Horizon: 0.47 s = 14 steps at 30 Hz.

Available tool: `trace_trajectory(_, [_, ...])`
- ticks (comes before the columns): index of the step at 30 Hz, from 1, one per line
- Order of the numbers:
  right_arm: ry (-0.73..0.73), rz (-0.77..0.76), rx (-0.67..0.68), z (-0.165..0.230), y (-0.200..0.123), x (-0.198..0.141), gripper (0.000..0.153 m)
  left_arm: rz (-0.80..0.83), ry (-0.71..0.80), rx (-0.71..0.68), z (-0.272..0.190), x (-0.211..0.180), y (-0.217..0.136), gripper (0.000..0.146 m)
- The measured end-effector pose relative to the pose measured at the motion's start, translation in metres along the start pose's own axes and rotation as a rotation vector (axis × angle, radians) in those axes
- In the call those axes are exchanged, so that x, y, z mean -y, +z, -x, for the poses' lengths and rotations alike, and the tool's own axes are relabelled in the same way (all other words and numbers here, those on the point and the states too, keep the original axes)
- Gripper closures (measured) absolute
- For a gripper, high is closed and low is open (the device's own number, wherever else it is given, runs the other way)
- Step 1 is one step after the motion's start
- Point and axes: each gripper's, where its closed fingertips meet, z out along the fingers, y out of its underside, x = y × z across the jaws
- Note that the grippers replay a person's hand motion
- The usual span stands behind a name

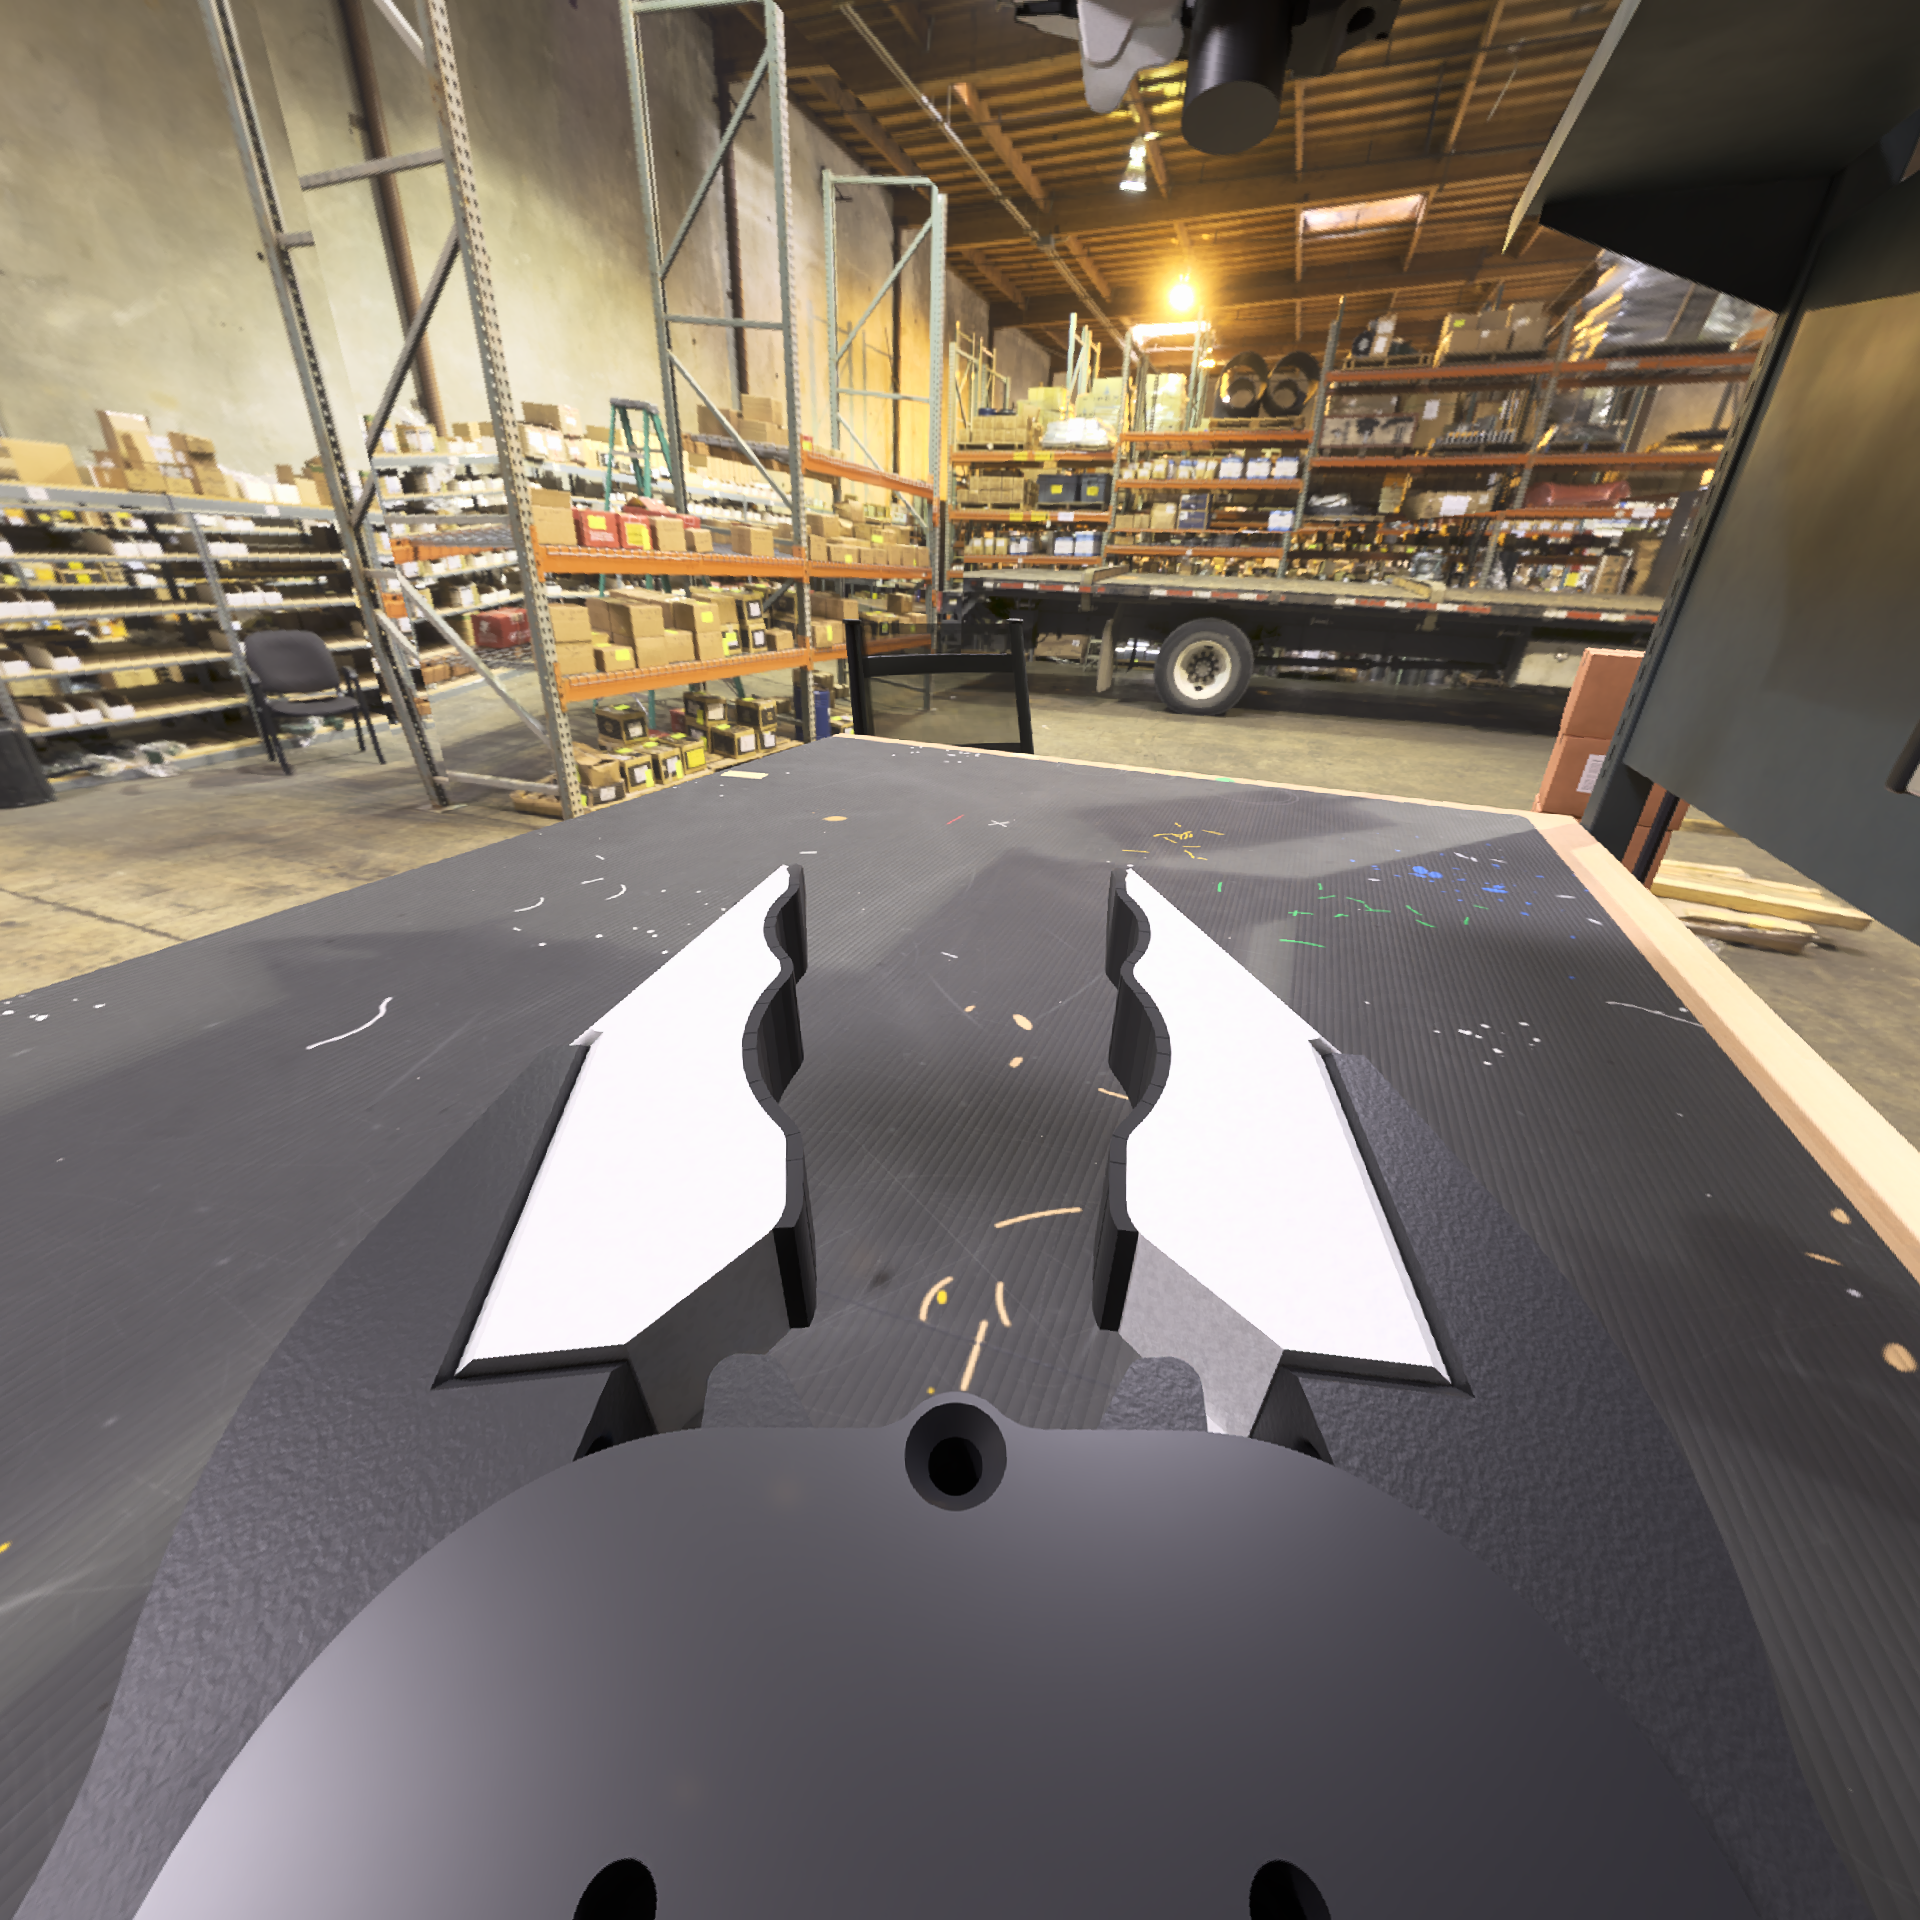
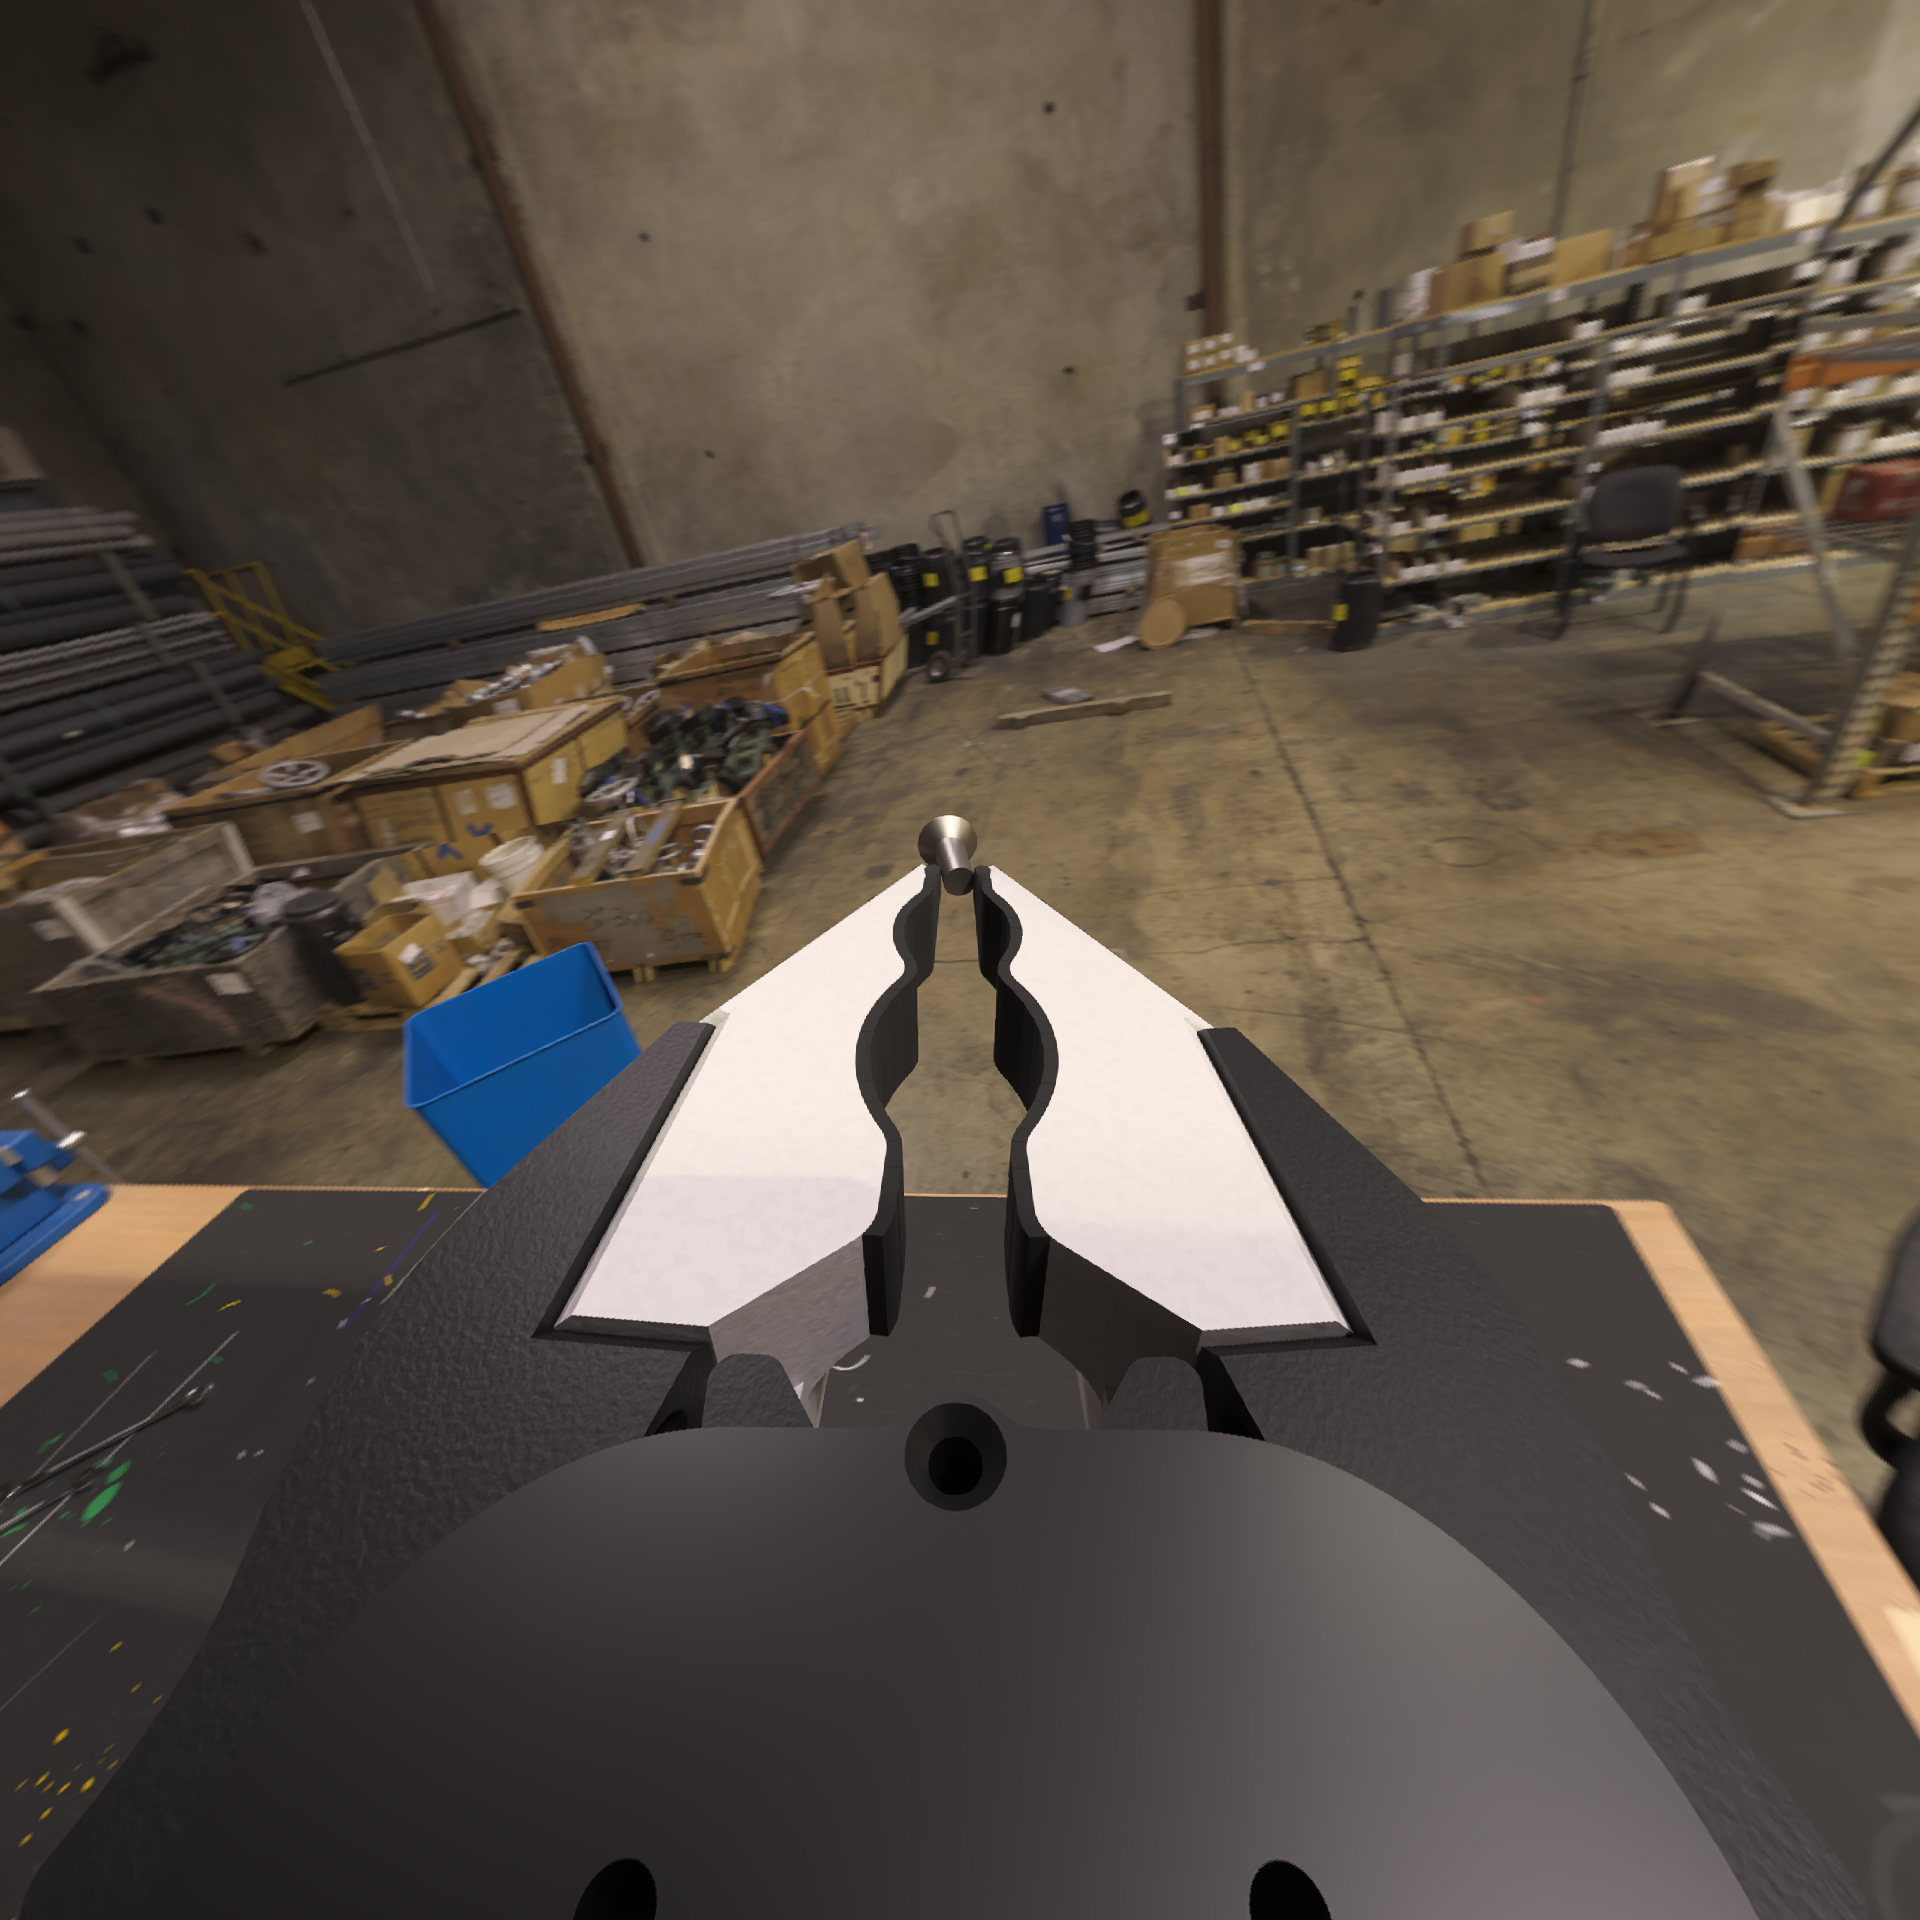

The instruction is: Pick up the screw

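screw (image 2: 948, 854): sitting pinched at the very tips of the right gripper (image 2: 956, 883), head poking out beyond them, well above the surface (image 2: 1621, 1299)
progress: pick-up looking essentially done; only keeping hold appears left
look: small, dull grey metal, round flared head on a short shank
left gripper (image 1: 956, 904): jaws standing wide apart, gripping nothing, hanging over the dark speckled surface
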Motion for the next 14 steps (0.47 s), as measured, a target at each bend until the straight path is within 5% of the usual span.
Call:
trace_trajectory(2, [-0.014, 0.021, -0.040, -0.016, -0.013, 0.003, 0.146, -0.003, -0.004, -0.009, -0.001, 0.000, 0.001, 0.088])
trace_trajectory(4, [0.022, 0.137, 0.075, -0.008, -0.021, -0.024, 0.146, -0.006, -0.011, -0.013, -0.001, -0.001, 0.002, 0.088])
trace_trajectory(8, [-0.111, 0.432, 0.130, -0.001, -0.028, -0.132, 0.146, 0.005, -0.016, -0.011, 0.000, -0.004, 0.003, 0.088])
trace_trajectory(14, [0.092, 0.675, 0.181, 0.002, -0.025, -0.299, 0.146, 0.020, -0.022, -0.020, -0.002, -0.009, 0.007, 0.088])
